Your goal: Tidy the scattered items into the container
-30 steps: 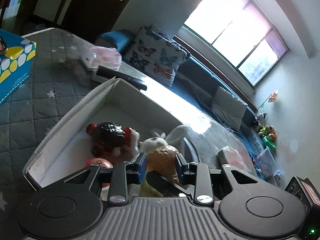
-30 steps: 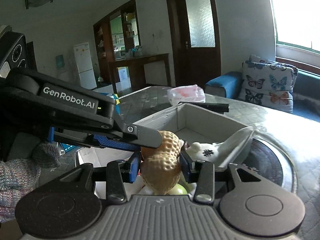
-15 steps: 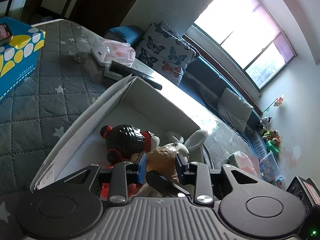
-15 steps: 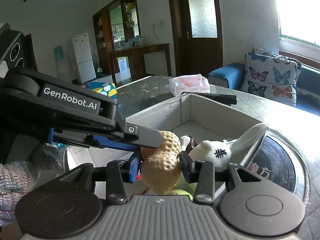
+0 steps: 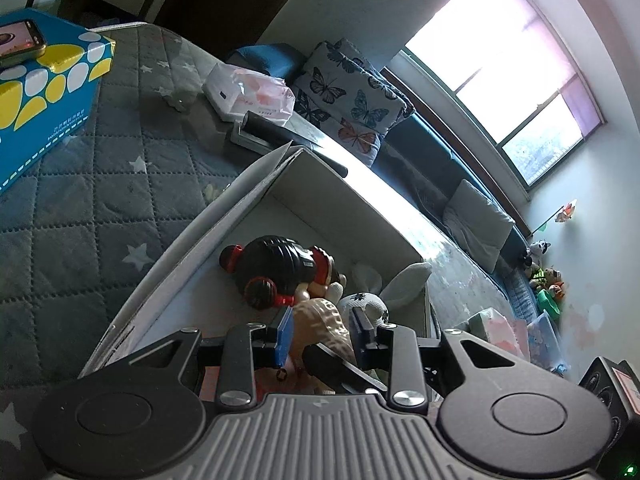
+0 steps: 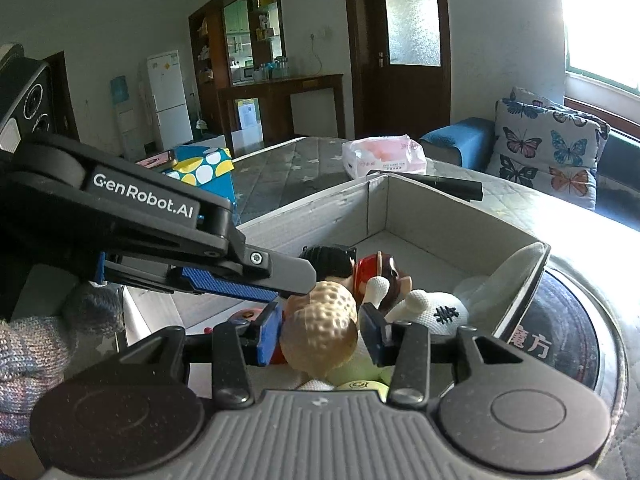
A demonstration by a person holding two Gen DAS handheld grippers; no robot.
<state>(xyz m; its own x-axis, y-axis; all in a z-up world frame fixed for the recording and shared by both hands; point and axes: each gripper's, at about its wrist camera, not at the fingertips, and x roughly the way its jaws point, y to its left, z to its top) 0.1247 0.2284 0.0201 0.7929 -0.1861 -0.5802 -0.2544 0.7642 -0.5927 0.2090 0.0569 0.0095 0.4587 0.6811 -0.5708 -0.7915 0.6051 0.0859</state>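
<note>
A tan peanut-shaped toy [image 6: 320, 326] sits between the fingers of both grippers, low over the open white cardboard box [image 5: 256, 184]. My right gripper [image 6: 322, 332] has its jaws slightly parted around the peanut. My left gripper [image 5: 322, 330] straddles the same peanut [image 5: 324, 320], jaws a little wider than it. The left gripper's finger [image 6: 240, 276] crosses the right wrist view. In the box lie a black-haired doll [image 5: 280, 268], a white plush rabbit [image 6: 436, 312] and a yellow-green ball [image 6: 360, 384].
The box stands on a grey quilted star-pattern table [image 5: 100, 184]. A blue and yellow carton [image 5: 44, 92] with a phone on it is at the far left. A pink tissue pack [image 5: 252, 94] and a black bar [image 5: 280, 136] lie behind the box. A round dark disc [image 6: 560, 340] is at the right.
Both grippers have sunk lower toward the box with the peanut between them. The right gripper's jaws have eased apart from the peanut.
</note>
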